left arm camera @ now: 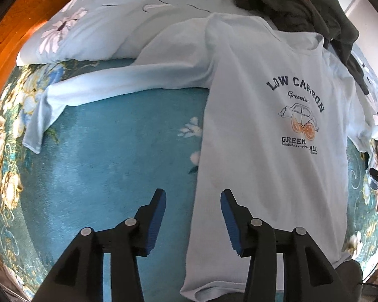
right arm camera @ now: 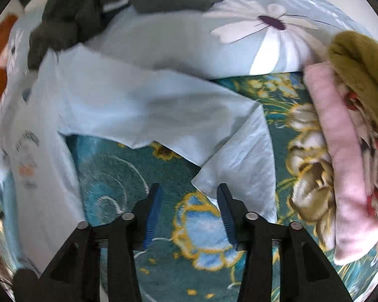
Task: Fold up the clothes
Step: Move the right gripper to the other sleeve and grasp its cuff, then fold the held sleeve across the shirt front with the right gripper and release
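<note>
A pale blue long-sleeved shirt with a "LOW CARBON" car print lies face up on a teal floral blanket. Its left sleeve stretches out to the left. My left gripper is open and empty, hovering over the shirt's left hem edge. In the right wrist view the shirt's other sleeve lies spread, its cuff just ahead of my right gripper, which is open and empty above the blanket.
A dark green garment is heaped beyond the shirt's collar; it also shows in the right wrist view. A light floral pillow lies at the back. Folded pink and mustard clothes are stacked at the right.
</note>
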`<state>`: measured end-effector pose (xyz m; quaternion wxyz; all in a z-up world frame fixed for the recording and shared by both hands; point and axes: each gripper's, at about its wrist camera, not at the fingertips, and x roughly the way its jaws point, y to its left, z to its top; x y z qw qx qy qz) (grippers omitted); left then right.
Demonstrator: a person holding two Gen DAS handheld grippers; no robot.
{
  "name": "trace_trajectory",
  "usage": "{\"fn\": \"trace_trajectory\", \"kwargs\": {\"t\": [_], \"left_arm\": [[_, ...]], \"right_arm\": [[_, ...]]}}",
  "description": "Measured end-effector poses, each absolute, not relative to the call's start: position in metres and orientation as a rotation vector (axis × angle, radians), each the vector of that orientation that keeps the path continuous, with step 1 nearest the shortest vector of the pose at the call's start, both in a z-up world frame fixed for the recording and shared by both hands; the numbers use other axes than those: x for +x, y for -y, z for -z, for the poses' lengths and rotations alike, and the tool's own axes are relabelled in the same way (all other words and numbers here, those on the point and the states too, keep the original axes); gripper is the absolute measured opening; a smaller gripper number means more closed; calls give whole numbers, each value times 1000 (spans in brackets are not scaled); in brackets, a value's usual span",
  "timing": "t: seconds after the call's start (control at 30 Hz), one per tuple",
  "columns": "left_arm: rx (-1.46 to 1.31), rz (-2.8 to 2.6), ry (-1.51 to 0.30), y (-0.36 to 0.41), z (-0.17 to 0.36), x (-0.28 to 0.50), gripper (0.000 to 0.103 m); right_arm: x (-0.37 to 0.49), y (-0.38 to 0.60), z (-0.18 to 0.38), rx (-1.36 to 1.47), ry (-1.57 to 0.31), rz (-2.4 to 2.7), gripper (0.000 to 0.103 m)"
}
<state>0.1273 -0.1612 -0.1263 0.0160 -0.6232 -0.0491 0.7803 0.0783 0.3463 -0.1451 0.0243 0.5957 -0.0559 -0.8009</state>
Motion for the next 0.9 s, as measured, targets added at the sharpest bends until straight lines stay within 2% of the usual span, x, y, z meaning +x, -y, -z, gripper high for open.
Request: {"fn": "trace_trajectory", "kwargs": {"t": [0.2, 0.27, 0.3, 0.33, 0.5, 0.63, 0.8, 0.9], "left_arm": [[-1948, -2426, 209, 159, 128, 122, 54], [-1945, -2428, 222, 159, 128, 122, 55], [-1945, -2428, 225, 159, 128, 123, 55], [-1946, -2429, 228, 160, 127, 124, 55], [-1933, -2446, 290, 169, 125, 130, 55], [-1931, -2464, 369, 182, 127, 136, 55], [-1907, -2491, 505, 207, 127, 142, 55], [-1902, -2496, 601, 224, 130, 146, 55]], "right_arm": [[72, -352, 157, 1880, 190, 2460, 47], [70, -358, 157, 1899, 195, 2475, 27], [69, -361, 156, 1911, 199, 2479, 11], [68, -365, 155, 1922, 216, 2479, 5], [73, -387, 129, 1880, 347, 2478, 2], [74, -400, 90, 1786, 443, 2510, 2], [67, -393, 37, 1623, 653, 2494, 2], [52, -371, 9, 1559, 655, 2473, 2]]}}
